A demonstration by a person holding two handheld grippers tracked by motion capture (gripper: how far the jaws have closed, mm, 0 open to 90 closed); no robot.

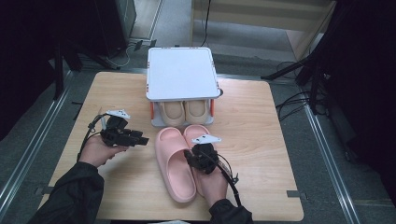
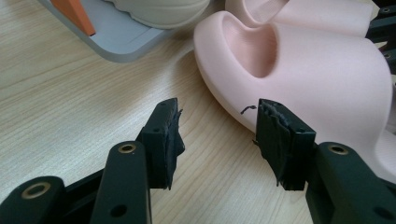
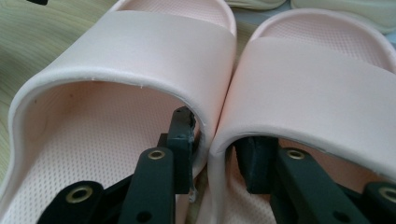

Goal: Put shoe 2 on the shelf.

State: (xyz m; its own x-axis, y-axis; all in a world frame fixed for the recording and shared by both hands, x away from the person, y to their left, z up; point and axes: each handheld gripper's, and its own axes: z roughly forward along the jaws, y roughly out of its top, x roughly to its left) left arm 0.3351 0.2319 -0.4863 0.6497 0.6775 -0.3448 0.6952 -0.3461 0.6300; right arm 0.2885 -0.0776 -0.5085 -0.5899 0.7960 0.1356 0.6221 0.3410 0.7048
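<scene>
The right claw [image 3: 215,140] has one jaw inside each of the two soft pink foam slide slippers, straddling the adjoining inner walls of their straps, so that it pinches the pair together; its jaws are partly closed and, judging from the right gripper view, the pads sit against or very nearly against the foam, though a firm press cannot be made out. The left pink slipper [image 1: 173,161] and the right pink slipper [image 1: 196,135] lie side by side and touching on the pale wooden table [image 1: 261,154], toes toward the small two-level shoe rack with the white top and orange posts [image 1: 182,74], whose lower shelf already carries a pair of cream slippers [image 1: 184,112]. The left claw [image 2: 217,135] hovers half open and empty just beside the outer wall of the left pink slipper, over bare table. To do this step well, the right claw should probably squeeze until both strap walls are held flat together, well down from the strap edges, since soft foam can slip free. The lift ought to be level, as an uneven grip would let one slipper sag. The left claw could steady the outer side if the pair twists.
</scene>
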